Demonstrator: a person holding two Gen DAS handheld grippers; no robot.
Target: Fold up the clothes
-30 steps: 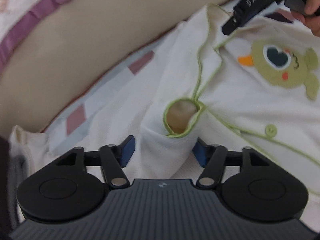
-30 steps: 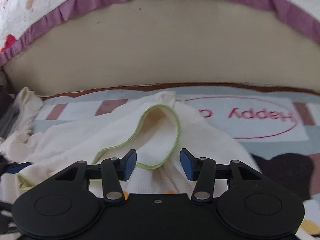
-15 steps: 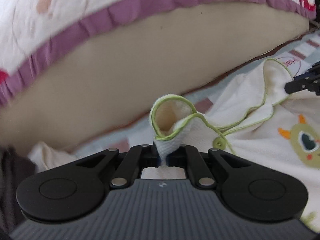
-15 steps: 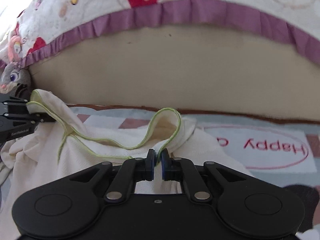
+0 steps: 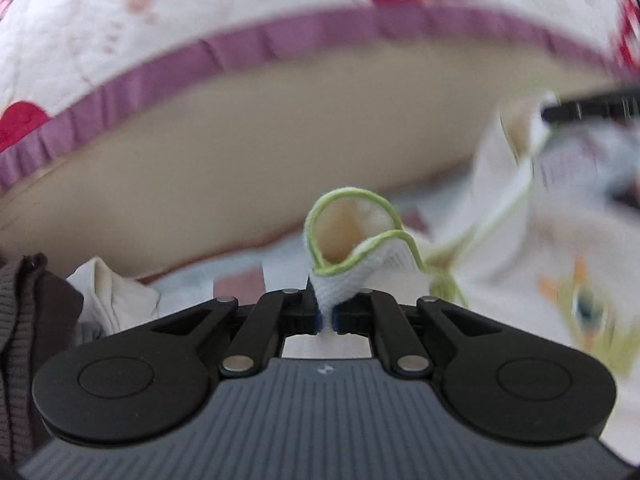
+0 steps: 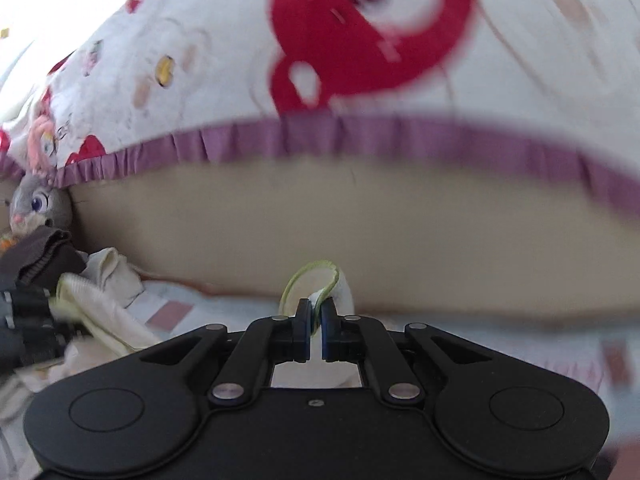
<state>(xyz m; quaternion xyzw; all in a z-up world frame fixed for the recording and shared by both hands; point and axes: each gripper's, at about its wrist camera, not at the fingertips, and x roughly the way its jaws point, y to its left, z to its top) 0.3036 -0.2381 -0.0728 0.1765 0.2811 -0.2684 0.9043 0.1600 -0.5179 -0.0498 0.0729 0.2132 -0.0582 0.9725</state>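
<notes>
Left wrist view: a white garment (image 5: 500, 248) with green piping is clamped at a cuff-like opening by the left gripper (image 5: 326, 314); a blurred monster print is seen at its right side, and its far corner is held up by the right gripper (image 5: 592, 110). Behind it a patterned mat (image 5: 240, 280) is laid, then a beige mattress (image 5: 280, 152) and a purple-edged quilt (image 5: 280, 0). Right wrist view: the right gripper (image 6: 315, 330) is clenched on a green-edged fold; dark clothes (image 6: 36, 256) and a bunny toy (image 6: 34, 208) are seen at far left.

A patterned mat (image 5: 240, 280) carries the cream garment (image 5: 540, 240) and a dark knit (image 5: 24, 300).
</notes>
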